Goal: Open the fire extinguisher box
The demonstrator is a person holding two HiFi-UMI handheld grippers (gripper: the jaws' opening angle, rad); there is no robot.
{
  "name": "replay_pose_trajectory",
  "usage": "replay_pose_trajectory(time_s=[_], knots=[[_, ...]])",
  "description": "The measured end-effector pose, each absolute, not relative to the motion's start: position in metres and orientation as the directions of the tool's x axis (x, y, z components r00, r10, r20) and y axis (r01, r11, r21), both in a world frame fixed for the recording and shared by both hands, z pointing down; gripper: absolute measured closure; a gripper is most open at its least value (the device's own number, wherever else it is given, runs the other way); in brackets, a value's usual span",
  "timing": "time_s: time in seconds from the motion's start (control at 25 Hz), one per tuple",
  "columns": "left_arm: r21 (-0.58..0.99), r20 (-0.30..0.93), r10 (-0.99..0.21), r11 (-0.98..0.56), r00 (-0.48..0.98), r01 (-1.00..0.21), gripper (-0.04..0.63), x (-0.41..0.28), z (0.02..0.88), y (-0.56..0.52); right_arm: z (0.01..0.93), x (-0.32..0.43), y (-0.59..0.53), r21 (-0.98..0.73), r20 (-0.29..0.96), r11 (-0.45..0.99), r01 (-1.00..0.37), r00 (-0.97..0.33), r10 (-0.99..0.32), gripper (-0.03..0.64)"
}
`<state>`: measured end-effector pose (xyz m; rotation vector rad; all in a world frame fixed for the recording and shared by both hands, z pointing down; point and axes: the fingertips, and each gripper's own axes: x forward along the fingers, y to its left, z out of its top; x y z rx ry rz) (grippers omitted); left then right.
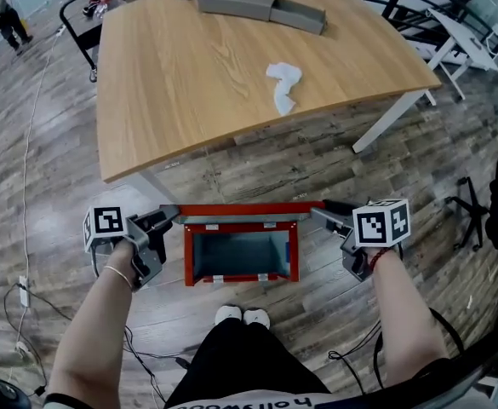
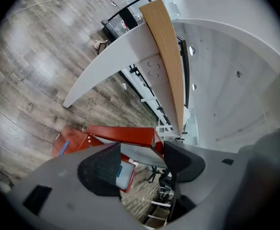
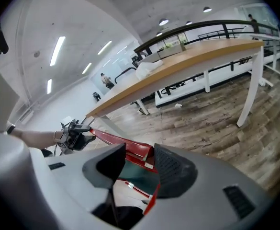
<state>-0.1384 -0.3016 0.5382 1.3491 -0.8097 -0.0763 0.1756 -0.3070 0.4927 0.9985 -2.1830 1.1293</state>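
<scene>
Left claw (image 1: pixel 165 221): we are pinching one end of the lid (image 1: pixel 249 210).
Right claw (image 1: pixel 325 213): we are pinching the other end.
Box (image 1: pixel 294 254): lying open just below, between both claws.
Progress: lid raised; we judge opening nearly done, with only release remaining.

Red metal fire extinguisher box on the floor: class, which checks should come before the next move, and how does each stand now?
1. Red metal lid raised off the red metal box: ok.
2. Left gripper on a lid corner: ok.
3. Right gripper on the other corner: ok.
4. Room behind the lid, near the wooden table: cannot tell.
5. White shoes apart from the box: ok.
</scene>
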Motion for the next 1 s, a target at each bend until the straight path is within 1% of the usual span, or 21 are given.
replay_pose_trajectory(time_s=[0.12, 0.28, 0.36, 0.52, 0.6, 0.8, 1.0], knots=[[0.904, 0.427, -0.532, 0.269, 0.731, -0.332, 0.314, -0.136, 0.540, -0.313, 0.496, 0.175, -0.319, -0.447, 0.707, 0.459, -0.768, -0.618, -0.345, 0.442], [0.928, 0.369, -0.580, 0.270, 0.726, -0.256, 0.314, -0.135, 0.543, -0.326, 0.503, 0.174, -0.333, -0.327, 0.769, 0.555, -0.765, -0.557, -0.314, 0.442], [0.942, 0.333, -0.610, 0.250, 0.719, -0.225, 0.316, -0.136, 0.544, -0.332, 0.506, 0.174, -0.339, -0.306, 0.778, 0.568, -0.764, -0.544, -0.313, 0.442], [0.965, 0.260, -0.673, 0.212, 0.692, -0.156, 0.335, -0.139, 0.547, -0.346, 0.512, 0.174, -0.359, -0.327, 0.761, 0.542, -0.774, -0.556, -0.336, 0.442], [0.973, 0.231, -0.704, 0.180, 0.672, -0.146, 0.357, -0.141, 0.550, -0.353, 0.517, 0.174, -0.369, -0.336, 0.748, 0.524, -0.783, -0.560, -0.357, 0.443], [0.986, 0.159, -0.773, 0.092, 0.614, -0.140, 0.360, -0.140, 0.553, -0.363, 0.522, 0.175, -0.390, -0.387, 0.695, 0.447, -0.806, -0.574, -0.433, 0.443], [0.993, 0.077, -0.828, 0.011, 0.556, -0.121, 0.360, -0.140, 0.547, -0.376, 0.529, 0.178, -0.409, -0.442, 0.627, 0.339, -0.831, -0.556, -0.545, 0.442]])
